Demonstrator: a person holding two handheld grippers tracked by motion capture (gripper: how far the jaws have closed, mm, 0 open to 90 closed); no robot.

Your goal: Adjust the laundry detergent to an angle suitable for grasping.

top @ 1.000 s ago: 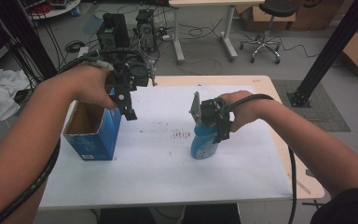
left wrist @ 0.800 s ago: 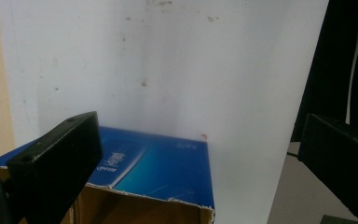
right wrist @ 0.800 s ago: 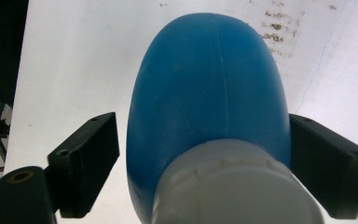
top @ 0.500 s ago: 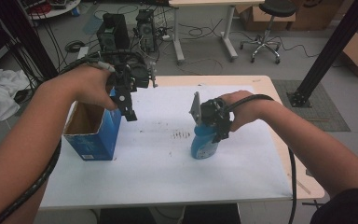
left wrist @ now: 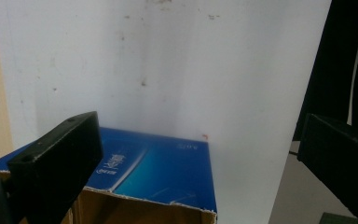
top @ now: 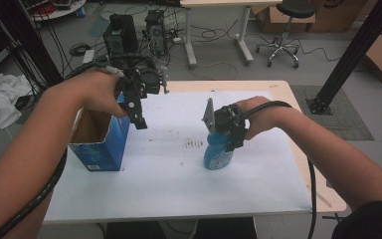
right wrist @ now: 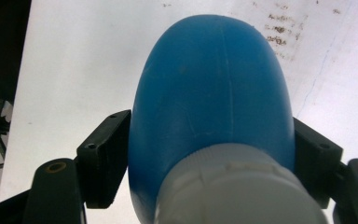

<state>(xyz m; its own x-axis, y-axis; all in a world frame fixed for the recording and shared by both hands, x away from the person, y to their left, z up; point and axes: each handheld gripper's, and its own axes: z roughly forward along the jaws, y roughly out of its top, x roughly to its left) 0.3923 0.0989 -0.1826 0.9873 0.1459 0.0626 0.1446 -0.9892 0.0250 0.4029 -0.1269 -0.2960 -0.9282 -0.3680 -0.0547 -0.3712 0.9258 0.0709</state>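
1. Bottle (top: 218,153), blue with a white cap (right wrist: 235,189), upright on the white table (top: 179,179), well right of the box (top: 99,142).
2. Clamped at its shoulders by the right gripper (top: 229,130), jaws pressed on both sides.
3. Left gripper (top: 138,117) spread wide and empty, above the open blue box's far edge.
4. Beyond the table: computer towers (top: 121,27), cables, a stool (top: 282,30).

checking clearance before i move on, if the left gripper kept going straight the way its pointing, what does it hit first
Probably the blue box: the left gripper hangs open, pointing down at the box's near top edge. Depth is unclear, so it might slip past onto the white table.
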